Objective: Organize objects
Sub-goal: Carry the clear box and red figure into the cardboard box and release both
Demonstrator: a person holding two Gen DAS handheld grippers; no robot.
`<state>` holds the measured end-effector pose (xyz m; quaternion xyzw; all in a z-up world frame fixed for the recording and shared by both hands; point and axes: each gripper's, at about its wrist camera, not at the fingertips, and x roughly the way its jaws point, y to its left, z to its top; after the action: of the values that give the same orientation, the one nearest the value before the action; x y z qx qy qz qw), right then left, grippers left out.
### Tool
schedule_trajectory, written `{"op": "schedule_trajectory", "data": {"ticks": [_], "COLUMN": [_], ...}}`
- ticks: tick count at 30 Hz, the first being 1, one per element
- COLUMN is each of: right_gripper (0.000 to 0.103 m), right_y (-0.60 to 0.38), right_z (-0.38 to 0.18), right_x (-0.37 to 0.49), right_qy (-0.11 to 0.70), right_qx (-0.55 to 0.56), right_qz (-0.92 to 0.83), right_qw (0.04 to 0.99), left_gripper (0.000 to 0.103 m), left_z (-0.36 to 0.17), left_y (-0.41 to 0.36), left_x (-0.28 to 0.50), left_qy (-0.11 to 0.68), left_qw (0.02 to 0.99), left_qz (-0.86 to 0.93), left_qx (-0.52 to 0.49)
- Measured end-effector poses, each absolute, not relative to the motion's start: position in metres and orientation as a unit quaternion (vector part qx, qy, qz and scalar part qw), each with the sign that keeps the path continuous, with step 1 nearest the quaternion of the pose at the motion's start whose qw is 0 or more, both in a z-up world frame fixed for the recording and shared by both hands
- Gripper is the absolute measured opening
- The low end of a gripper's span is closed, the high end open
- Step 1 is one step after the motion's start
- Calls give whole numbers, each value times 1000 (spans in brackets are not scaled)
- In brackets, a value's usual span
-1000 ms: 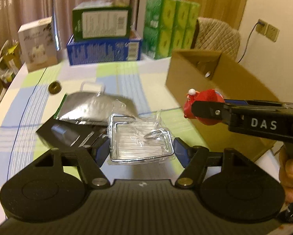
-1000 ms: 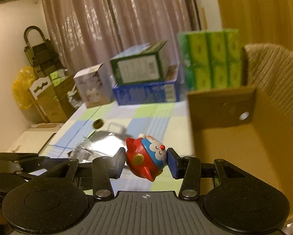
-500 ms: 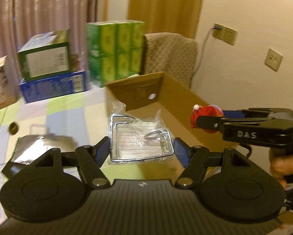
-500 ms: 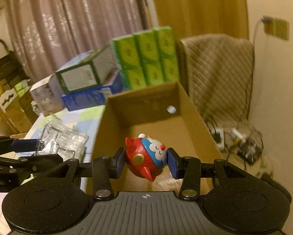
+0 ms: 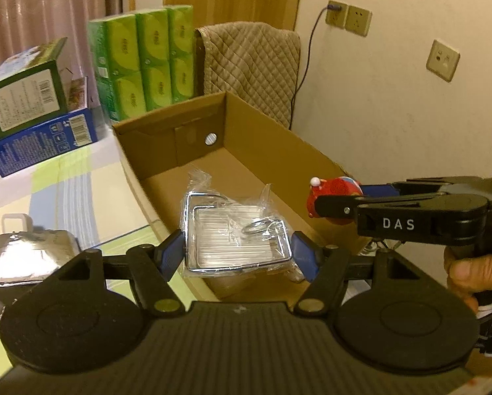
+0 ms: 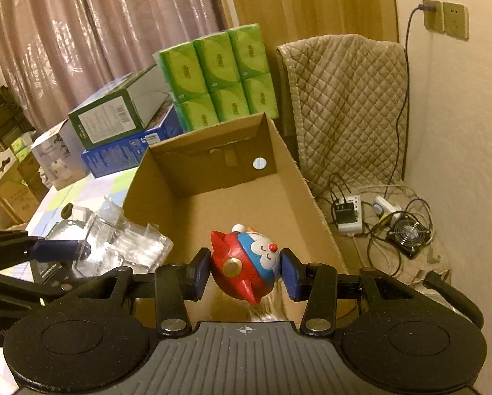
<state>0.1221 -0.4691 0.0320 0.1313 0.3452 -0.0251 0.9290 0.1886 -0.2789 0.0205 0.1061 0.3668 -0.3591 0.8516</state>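
- Over the near end of the open brown cardboard box (image 6: 232, 197), the round red-and-blue cartoon-cat figurine (image 6: 246, 265) hangs clamped between the blue pads of the right gripper (image 6: 246, 270), tilted with its face toward 2 o'clock.
- In the left wrist view the same figurine (image 5: 333, 194) sits at 3 o'clock above the box's right wall, with the right gripper (image 5: 315, 202) closed around it.
- The chrome wire soap rack sealed in clear plastic wrap (image 5: 236, 235) is pinched at its two sides by the left gripper (image 5: 237, 253), above the box's near left corner; in the right wrist view the rack (image 6: 121, 240) shows at 9 o'clock, just beside the left wall.
- The cardboard box (image 5: 269, 151) looks empty inside: only bare floor and a round hole in the far wall, so neither item is stowed yet.
- Judged from this, both carries are close to done; what is left is to lower and release each piece inside.
- On the checked pastel tablecloth (image 5: 74, 194) at 9 o'clock a silver foil pouch (image 5: 25, 256) lies waiting, probably more sorting to do.
- Farther out at 11 o'clock stand the green tissue packs (image 5: 144, 62) and a green carton on a blue one (image 5: 28, 98); a quilted beige chair cover (image 5: 249, 65) is at 12 o'clock.
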Motion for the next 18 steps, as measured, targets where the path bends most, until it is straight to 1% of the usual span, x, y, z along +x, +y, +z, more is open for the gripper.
{"op": "schedule_trajectory", "data": {"ticks": [8,18], "right_gripper": [42,42], "right_y": [-470,-468], "right_z": [31,33], "right_x": [121,119], "right_qy": [347,346], "right_qx": [129,127], "right_qz": [-25,-22], "right_qw": [929,929], "left_gripper": [67,67], "left_z": [11,17], "left_y": [-294,-290], "left_x": [185,184], "left_qy": [361,357], "left_qw": [850,852], "left_qz": [-359,-360], "left_qx": [138,131]}}
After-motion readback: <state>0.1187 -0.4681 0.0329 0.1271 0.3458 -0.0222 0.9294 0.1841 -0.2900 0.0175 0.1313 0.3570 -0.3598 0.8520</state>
